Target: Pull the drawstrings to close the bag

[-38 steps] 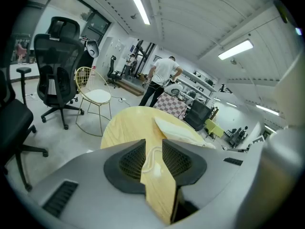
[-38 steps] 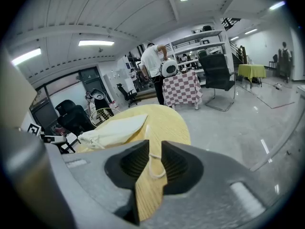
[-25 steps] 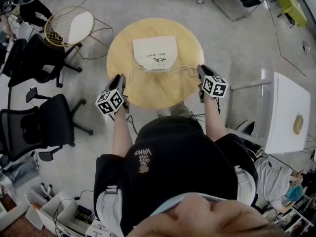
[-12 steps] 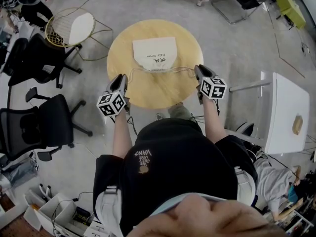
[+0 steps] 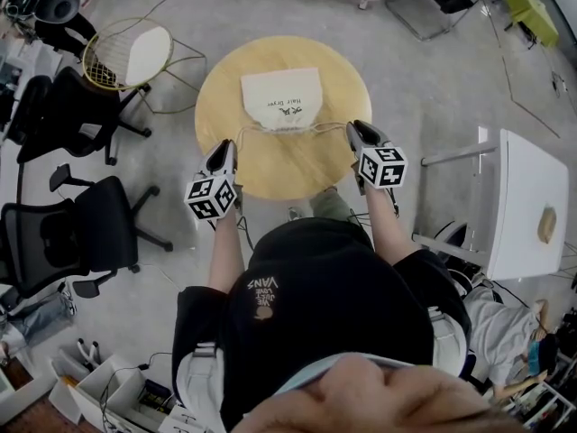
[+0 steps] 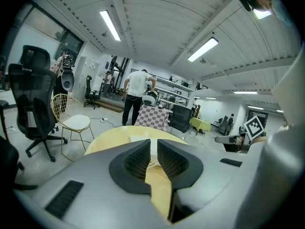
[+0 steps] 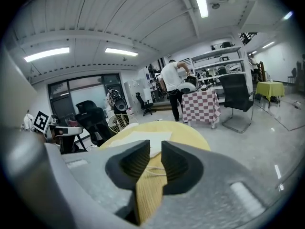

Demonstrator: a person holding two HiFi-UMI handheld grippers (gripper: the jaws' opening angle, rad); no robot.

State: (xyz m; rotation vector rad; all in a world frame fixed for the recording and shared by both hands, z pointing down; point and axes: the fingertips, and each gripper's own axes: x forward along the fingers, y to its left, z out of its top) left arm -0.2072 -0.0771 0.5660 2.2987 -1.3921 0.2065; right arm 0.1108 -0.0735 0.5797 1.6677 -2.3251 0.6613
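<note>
A white drawstring bag (image 5: 281, 96) lies flat on the round wooden table (image 5: 279, 168), its mouth toward me. A thin cord runs out from each side of the mouth. My left gripper (image 5: 223, 149) hangs at the table's near left edge, by the left cord's loop (image 5: 238, 136). Its jaws (image 6: 153, 145) have just been closing and stand a narrow slot apart, with no cord showing between them. My right gripper (image 5: 353, 131) is at the near right edge, open (image 7: 155, 148). The right cord (image 7: 153, 171) shows through its gap, lying on the table ahead.
Black office chairs (image 5: 77, 233) and a gold wire chair (image 5: 126, 52) stand left of the table. A white table (image 5: 527, 207) is at the right. In the left gripper view a person (image 6: 136, 94) stands far back by a checkered table.
Both grippers have shifted a little inward toward each other and up along the table's near edge. The bag lies as before.
</note>
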